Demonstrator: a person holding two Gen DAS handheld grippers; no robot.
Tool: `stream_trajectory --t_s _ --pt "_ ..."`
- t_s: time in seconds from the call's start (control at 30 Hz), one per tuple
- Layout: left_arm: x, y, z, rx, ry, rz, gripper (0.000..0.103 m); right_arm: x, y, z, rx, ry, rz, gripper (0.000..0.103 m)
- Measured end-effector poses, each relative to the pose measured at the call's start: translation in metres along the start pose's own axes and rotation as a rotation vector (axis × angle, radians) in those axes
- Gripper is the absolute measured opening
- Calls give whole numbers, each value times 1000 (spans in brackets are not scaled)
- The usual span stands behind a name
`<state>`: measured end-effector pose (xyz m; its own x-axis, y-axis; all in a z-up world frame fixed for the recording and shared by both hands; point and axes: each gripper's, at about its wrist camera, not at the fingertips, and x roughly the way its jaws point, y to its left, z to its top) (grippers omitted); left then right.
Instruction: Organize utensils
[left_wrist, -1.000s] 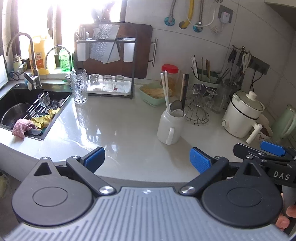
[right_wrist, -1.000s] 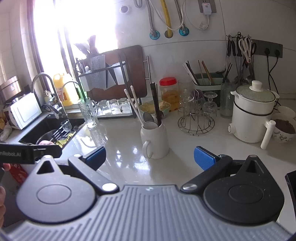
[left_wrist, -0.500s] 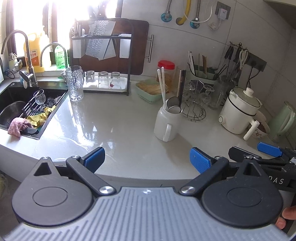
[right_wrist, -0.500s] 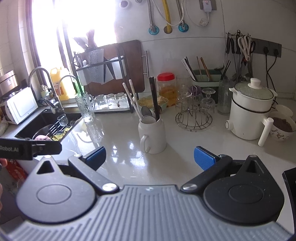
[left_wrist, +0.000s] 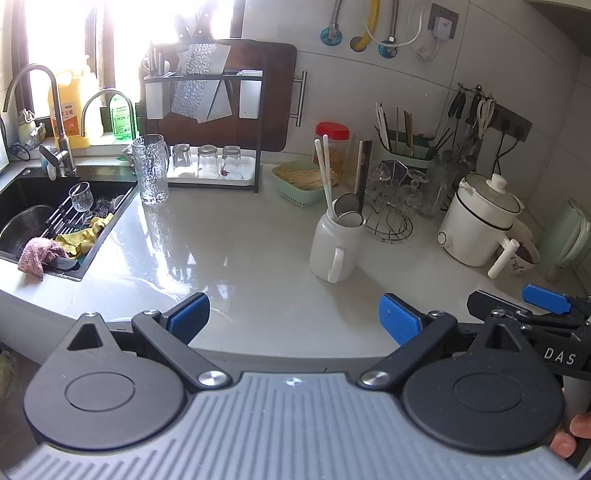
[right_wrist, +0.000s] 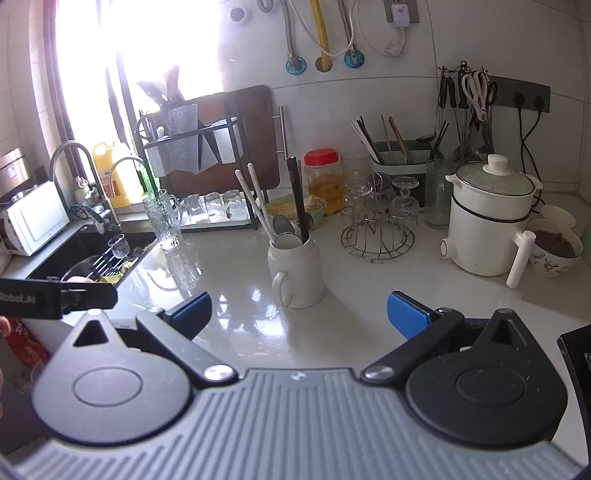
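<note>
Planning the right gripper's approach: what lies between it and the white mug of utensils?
Only bare, glossy countertop separates the open right gripper from the white mug, as the right wrist view shows.

White mug (left_wrist: 334, 245) upright, frame centre-right, handle twd camera; holds white chopsticks (left_wrist: 323, 170), metal spoons (left_wrist: 349, 212), black-handled utensil (left_wrist: 365, 173), all leaning.

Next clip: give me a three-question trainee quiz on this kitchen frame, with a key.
1. True or false: both the left gripper and the right gripper are open and empty.
2. Which way does the handle of the white mug face: A) toward the cameras, B) toward the wall?
3. What holds utensils against the wall tiles, behind the wire rack?

Key:
1. True.
2. A.
3. The green caddy.
</note>
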<state>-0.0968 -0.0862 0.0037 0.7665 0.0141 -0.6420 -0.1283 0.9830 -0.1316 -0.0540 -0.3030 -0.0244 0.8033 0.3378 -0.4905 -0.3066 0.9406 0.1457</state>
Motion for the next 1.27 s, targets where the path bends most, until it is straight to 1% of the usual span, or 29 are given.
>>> stream_trajectory --t_s 0.1,0.6,0.87,0.93,1.1,1.27 --pt "-1 -1 0 0 3 5 100 -1 0 -2 2 -3 8 103" --pt "-4 -4 -3 18 2 -6 100 -7 -4 -10 22 -32 -7 103" --pt "-3 -6 -1 22 6 -22 100 -10 -11 -11 38 -40 -30 103" --pt "-5 -6 -2 17 -5 -35 100 -10 -10 -10 35 -39 -24 103" --pt "-6 -6 -5 22 -7 -26 100 -12 -10 -10 33 -50 -22 103" --pt "-8 0 -5 6 -8 -19 100 -12 -10 -10 31 -49 -16 103"
